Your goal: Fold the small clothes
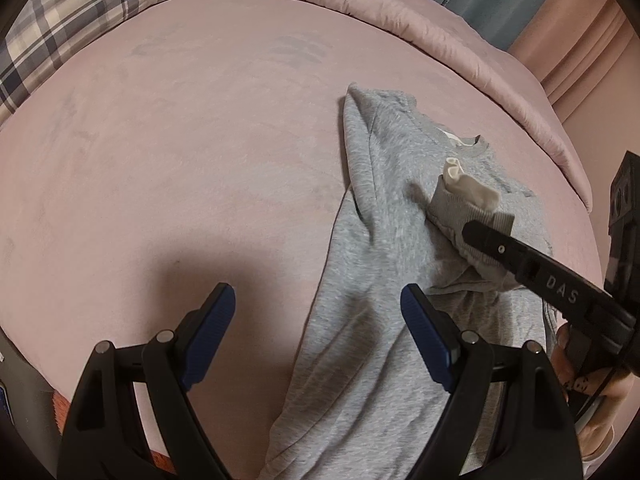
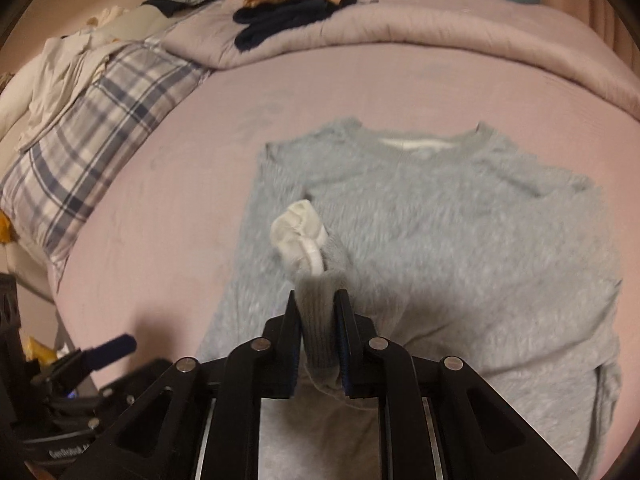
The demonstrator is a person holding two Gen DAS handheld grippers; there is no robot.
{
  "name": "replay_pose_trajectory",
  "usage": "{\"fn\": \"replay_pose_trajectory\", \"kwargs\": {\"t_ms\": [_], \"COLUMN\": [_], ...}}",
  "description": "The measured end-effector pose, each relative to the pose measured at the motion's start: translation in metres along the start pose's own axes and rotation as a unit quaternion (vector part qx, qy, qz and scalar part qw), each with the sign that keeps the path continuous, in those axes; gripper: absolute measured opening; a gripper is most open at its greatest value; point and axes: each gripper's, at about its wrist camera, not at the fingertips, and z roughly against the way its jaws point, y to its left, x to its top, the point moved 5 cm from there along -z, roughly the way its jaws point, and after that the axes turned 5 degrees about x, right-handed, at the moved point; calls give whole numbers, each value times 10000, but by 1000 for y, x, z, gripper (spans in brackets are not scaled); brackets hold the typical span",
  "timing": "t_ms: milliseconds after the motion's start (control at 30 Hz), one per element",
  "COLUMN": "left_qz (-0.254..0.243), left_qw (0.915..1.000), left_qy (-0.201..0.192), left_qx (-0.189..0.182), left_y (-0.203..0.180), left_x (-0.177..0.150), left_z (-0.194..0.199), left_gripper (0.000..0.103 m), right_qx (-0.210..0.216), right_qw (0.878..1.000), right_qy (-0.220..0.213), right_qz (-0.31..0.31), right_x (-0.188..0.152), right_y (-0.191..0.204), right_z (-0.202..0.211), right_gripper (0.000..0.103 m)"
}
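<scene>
A small grey sweatshirt (image 1: 384,208) lies flat on the pink bed, neck away from me; it fills the middle of the right wrist view (image 2: 460,240). My right gripper (image 2: 318,300) is shut on the ribbed grey sleeve cuff (image 2: 318,304), with a white inner cuff (image 2: 298,232) sticking out, held above the shirt body. It shows from the side in the left wrist view (image 1: 472,228). My left gripper (image 1: 318,300) is open and empty, hovering over the shirt's lower left edge.
A plaid pillow (image 2: 92,136) lies at the left. A rolled pink quilt (image 2: 440,36) runs along the far edge with dark clothes (image 2: 280,24) on it. The pink sheet (image 1: 180,160) stretches left of the shirt.
</scene>
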Motion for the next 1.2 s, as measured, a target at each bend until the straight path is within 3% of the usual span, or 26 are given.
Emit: {"fn": "replay_pose_trajectory", "kwargs": {"t_ms": [133, 233, 300, 433, 533, 700, 833, 933, 1033, 1100, 1167, 1200], "left_qz": [-15, -55, -72, -115, -120, -169, -249, -177, -170, -214, -305, -320], "left_qw": [10000, 10000, 10000, 9997, 9991, 9964, 9949, 9938, 9958, 9971, 9976, 9976], "left_qy": [28, 26, 32, 42, 55, 185, 456, 712, 504, 397, 280, 235], "left_qx": [-22, -16, -32, -193, -410, -804, -865, -831, -741, -614, -551, -575], "left_y": [-1, -3, -6, -14, -23, -44, -60, -65, -66, -65, -64, -64], "left_x": [1, 2, 2, 6, 12, 24, 31, 30, 33, 36, 37, 39], "left_z": [-1, -1, -1, -2, -7, -22, -46, -66, -66, -63, -58, -55], "left_gripper": [85, 85, 86, 88, 88, 88, 86, 67, 48, 27, 14, 13], "right_qx": [111, 459, 454, 212, -270, -1109, -1335, -1077, -1094, -1079, -1075, -1081], "right_qw": [9998, 9987, 9989, 9992, 9980, 9873, 9780, 9761, 9739, 9739, 9740, 9738], "right_qy": [123, 114, 11, -344, -566, -711, -598, -498, -415, -398, -402, -412], "right_qz": [-61, -171, -122, 3, -108, -890, -1487, -1822, -1944, -1955, -1955, -1960], "right_x": [-5, -9, -10, -8, -3, -3, -13, -21, -28, -32, -33, -33], "right_y": [0, 1, 1, -7, -31, -102, -145, -165, -171, -172, -172, -172], "right_z": [2, 13, 24, 54, 69, 78, 73, 64, 55, 54, 52, 52], "right_gripper": [24, 47, 63, 68, 68, 68, 68, 68, 68, 68, 68, 68]}}
